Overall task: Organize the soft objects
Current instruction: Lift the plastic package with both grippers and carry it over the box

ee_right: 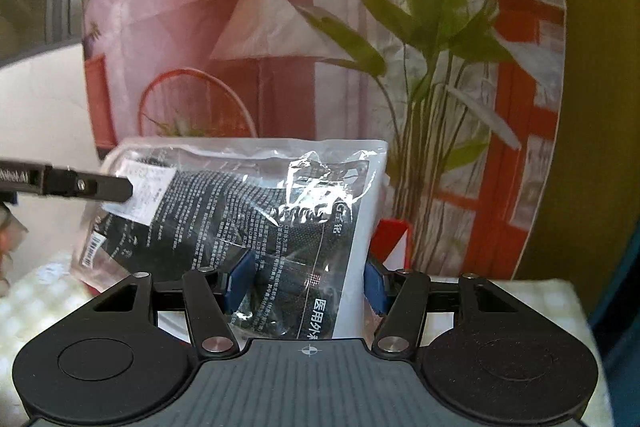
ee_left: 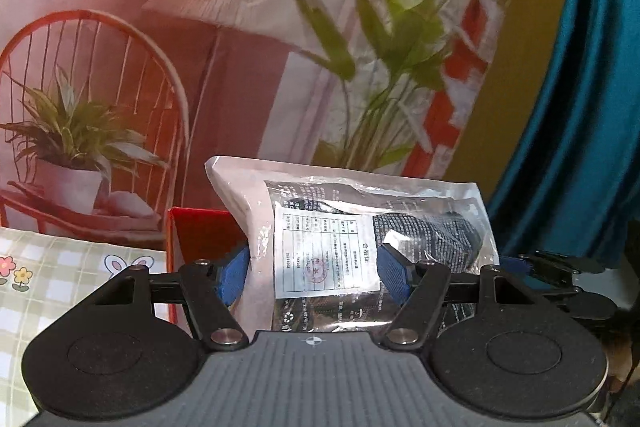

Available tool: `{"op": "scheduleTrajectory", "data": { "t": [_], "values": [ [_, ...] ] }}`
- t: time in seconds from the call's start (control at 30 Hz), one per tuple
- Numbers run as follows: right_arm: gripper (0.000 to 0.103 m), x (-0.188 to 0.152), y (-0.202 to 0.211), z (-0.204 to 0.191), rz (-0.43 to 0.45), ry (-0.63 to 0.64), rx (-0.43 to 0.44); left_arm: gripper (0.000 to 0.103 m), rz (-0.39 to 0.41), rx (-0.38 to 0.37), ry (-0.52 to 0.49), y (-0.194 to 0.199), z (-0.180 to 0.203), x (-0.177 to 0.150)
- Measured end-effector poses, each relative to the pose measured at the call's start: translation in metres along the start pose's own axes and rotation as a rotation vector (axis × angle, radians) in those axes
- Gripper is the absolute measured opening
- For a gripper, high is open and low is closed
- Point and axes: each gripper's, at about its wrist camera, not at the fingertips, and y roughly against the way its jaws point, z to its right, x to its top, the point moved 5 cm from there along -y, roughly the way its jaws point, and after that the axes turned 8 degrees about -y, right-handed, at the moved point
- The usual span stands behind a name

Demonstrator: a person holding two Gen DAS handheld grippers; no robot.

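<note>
A clear plastic pack of black soft goods with a white label (ee_left: 352, 227) stands upright between both grippers. My left gripper (ee_left: 316, 277) is shut on its left part, with the blue pads (ee_left: 234, 275) pressing the plastic. In the right wrist view the same pack (ee_right: 256, 211) shows its black printed side, and my right gripper (ee_right: 306, 285) is shut on its right part. The left gripper's black finger (ee_right: 86, 183) reaches onto the pack from the left edge of that view.
A red box (ee_left: 196, 239) stands just behind the pack, also seen at its right side (ee_right: 394, 243). A checked cloth with flowers (ee_left: 60, 279) covers the surface. A printed backdrop with a chair and plants (ee_left: 240, 47) hangs behind. Blue fabric (ee_left: 592, 107) is at right.
</note>
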Motion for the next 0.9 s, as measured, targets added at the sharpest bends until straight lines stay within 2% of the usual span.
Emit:
{"op": "scheduleTrajectory", "data": {
  "t": [0.23, 0.47, 0.77, 0.9],
  "values": [
    [0.053, -0.019, -0.048, 0.0, -0.099, 0.028, -0.043, 0.07, -0.105, 0.023, -0.032, -0.036, -0.014, -0.02],
    [0.053, -0.036, -0.067, 0.003, -0.17, 0.039, -0.045, 0.07, -0.173, 0.028, -0.058, -0.054, -0.018, -0.03],
    [0.052, -0.04, -0.091, -0.004, -0.286, 0.094, -0.064, 0.07, -0.292, 0.111, -0.144, -0.081, -0.01, -0.038],
    [0.052, -0.037, -0.1, -0.004, -0.339, 0.095, -0.066, 0.071, -0.32, 0.123, -0.141, -0.088, -0.013, -0.041]
  ]
}}
